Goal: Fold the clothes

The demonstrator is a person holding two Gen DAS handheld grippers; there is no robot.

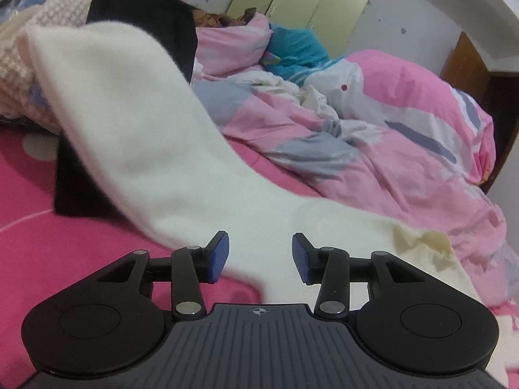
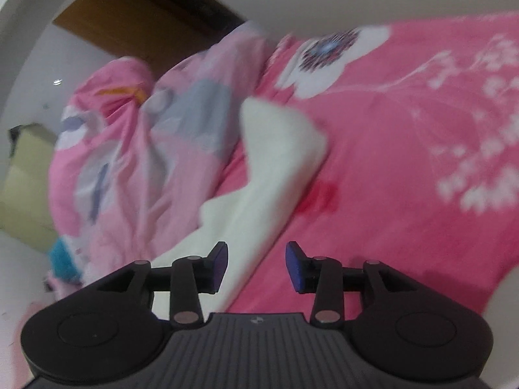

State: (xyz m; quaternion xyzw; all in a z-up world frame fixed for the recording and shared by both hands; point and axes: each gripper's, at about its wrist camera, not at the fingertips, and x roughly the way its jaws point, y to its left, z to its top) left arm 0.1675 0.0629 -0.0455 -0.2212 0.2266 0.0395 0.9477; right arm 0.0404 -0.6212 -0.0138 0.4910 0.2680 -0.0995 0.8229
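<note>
A white fuzzy garment (image 1: 136,129) lies stretched across the pink bed sheet (image 1: 39,246), from the far left pile down to just ahead of my left gripper (image 1: 260,257). That gripper is open and empty, its blue pads either side of the garment's near edge. In the right wrist view the same white garment (image 2: 275,175) runs from the middle of the frame down to my right gripper (image 2: 256,267), which is open and empty above the garment's edge and the pink sheet (image 2: 389,162). This view is blurred.
A crumpled pink, white and grey duvet (image 1: 373,123) fills the right of the bed and shows in the right wrist view (image 2: 129,162). A black garment (image 1: 146,9) and a pink knit piece (image 1: 48,32) sit at the far left. A teal cloth (image 1: 292,48) lies behind.
</note>
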